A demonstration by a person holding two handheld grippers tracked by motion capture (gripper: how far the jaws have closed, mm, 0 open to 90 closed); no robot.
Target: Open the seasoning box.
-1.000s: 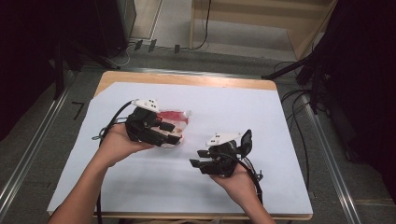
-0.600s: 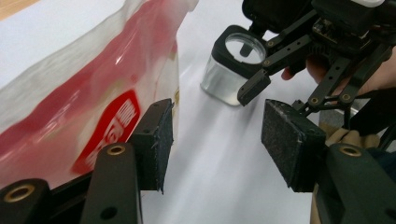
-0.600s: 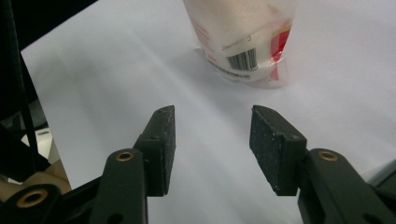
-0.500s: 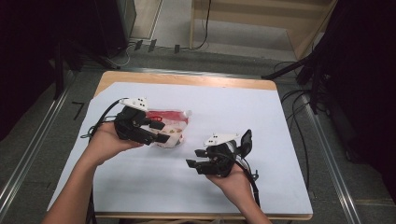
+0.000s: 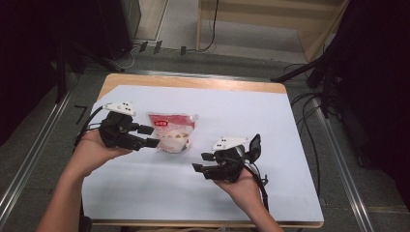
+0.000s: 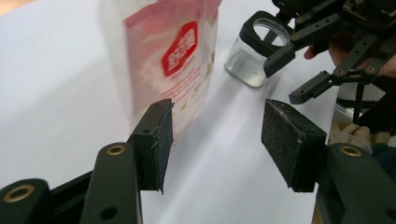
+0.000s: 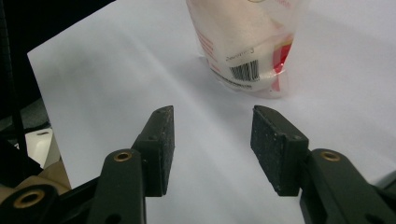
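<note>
A red and white pouch (image 5: 171, 131) stands on the white sheet, left of centre. My left gripper (image 5: 151, 136) is just left of it, open. In the left gripper view the pouch (image 6: 177, 56) rises right behind the left pad, with nothing between the pads of the left gripper (image 6: 215, 140). My right gripper (image 5: 202, 162) hovers to the pouch's right, pointing towards it. Its jaws have just been opening and hold nothing. The right gripper view has the right gripper (image 7: 212, 149) open, with the pouch (image 7: 243, 42) and its barcode a short way ahead.
A clear glass jar (image 6: 247, 63) with a dark rim sits on the sheet by the right gripper (image 6: 292, 74). The white sheet (image 5: 241, 111) covers a wooden table (image 5: 193, 82). Metal rails run along both sides, and cables lie on the floor behind.
My left gripper has moved left, off the pouch, which now shows in full. The right gripper's jaws stand a little wider apart; the right hand has stayed put.
</note>
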